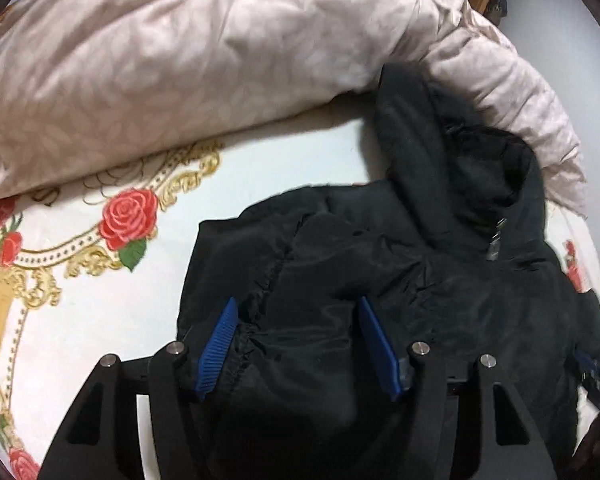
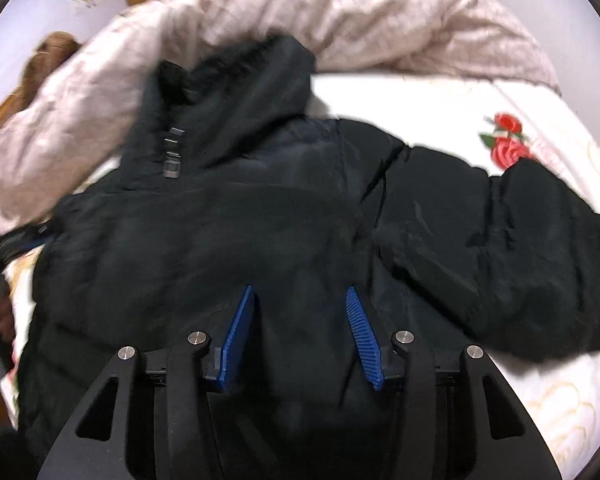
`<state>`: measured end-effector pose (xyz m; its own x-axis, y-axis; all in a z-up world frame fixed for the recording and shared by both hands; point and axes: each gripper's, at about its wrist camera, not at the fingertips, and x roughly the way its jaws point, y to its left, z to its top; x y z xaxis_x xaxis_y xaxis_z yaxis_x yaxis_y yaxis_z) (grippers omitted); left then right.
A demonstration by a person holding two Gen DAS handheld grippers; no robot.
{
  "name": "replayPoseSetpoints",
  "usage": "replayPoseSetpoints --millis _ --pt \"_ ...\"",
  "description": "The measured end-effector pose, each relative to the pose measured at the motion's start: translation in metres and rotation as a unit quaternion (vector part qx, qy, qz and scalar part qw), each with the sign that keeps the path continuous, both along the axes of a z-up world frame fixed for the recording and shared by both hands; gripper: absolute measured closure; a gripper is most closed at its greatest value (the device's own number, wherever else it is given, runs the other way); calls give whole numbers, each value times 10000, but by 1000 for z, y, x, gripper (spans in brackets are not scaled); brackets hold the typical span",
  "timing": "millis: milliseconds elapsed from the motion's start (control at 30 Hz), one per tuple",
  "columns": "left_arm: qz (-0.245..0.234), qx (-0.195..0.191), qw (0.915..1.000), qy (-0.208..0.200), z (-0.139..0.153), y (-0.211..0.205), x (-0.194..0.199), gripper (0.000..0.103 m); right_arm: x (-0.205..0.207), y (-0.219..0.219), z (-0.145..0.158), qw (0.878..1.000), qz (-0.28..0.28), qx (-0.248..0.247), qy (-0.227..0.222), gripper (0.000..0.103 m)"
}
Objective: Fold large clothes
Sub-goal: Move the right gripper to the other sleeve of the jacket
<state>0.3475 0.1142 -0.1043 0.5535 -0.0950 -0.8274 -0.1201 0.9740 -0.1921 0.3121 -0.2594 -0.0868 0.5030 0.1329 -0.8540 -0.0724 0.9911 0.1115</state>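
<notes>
Both views are evenly lit by soft indoor light with no clear single source. The white bed sheet (image 2: 400, 96) in the right wrist view is overexposed, its print washed out at right of centre. The black jacket (image 1: 360, 280) reads as a near-uniform dark mass; seams show only as faint sheen (detail lost in the lower centre of both frames). Motion blur softens the jacket hood (image 2: 240, 76) at upper centre of the right wrist view, and the right edge of the left wrist view. Fisheye distortion bows the pink duvet (image 1: 180, 60) into an arc; black vignette fills all corners. Shadows are weak.
</notes>
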Motion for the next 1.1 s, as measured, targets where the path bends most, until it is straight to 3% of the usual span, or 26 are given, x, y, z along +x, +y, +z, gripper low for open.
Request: replayPoseSetpoints --millis 200,267,433,633,833,1100 --pt "-72 157 9999 -10 -9 -16 6 37 26 -8 -19 9999 -26 -73 83 54" --pt "-73 109 9999 -32 1 -13 1 38 24 -7 -11 9999 -28 -114 97 54" --pt "-100 -158 9984 -525 30 2 -32 38 -5 -16 19 9995 -95 156 -270 54" --pt "-102 -13 9999 -61 -6 4 -30 38 -2 -18 -19 9997 -30 150 204 54" --pt "-116 44 9998 -133 19 -7 -46 39 -18 -14 4 10000 -42 -41 52 54" --pt "-491 28 9979 -424 69 -39 -119 39 -98 -11 56 9990 0 -152 -427 54"
